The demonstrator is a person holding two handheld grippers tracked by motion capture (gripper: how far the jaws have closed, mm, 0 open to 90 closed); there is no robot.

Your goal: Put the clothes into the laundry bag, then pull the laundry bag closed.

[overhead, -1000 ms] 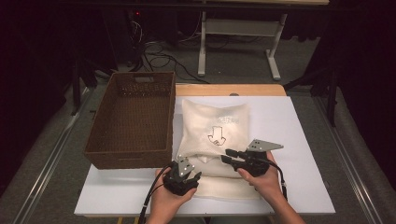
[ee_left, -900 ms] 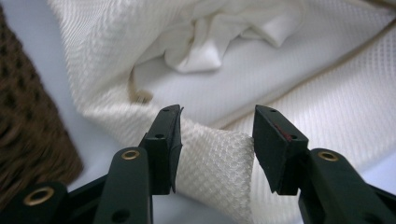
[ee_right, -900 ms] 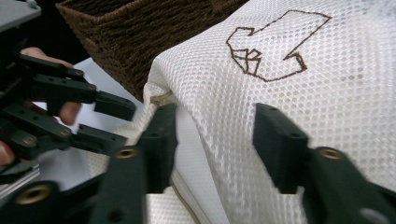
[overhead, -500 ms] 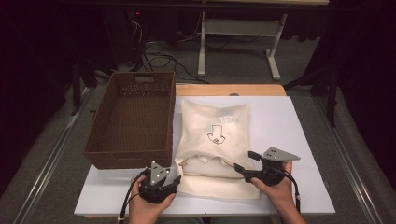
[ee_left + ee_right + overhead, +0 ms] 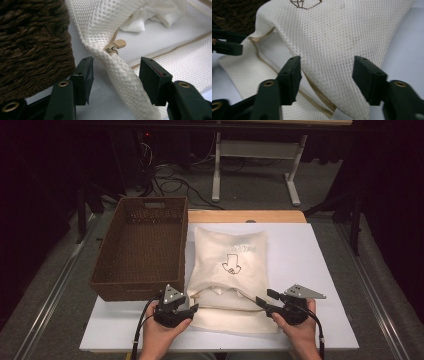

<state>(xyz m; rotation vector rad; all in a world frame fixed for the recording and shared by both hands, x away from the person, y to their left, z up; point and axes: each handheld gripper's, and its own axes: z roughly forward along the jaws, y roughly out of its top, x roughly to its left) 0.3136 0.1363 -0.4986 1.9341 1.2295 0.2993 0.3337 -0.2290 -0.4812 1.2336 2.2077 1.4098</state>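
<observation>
Mesh laundry bag [image 5: 230,270] lies mid-table, right of basket [image 5: 142,247], zipper mouth gaping near. Left gripper [image 5: 115,75] half-open, just widened, straddles zipper-pull [image 5: 115,46] corner; right gripper [image 5: 325,75] half-open, just narrowed, straddles opposite end, gripping nothing, likely positioned to hold the mouth open.

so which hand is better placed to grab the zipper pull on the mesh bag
Left. The left gripper has open jaws straddling the mesh bag edge just below the zipper pull; the right gripper sits at the opposite end.
</observation>
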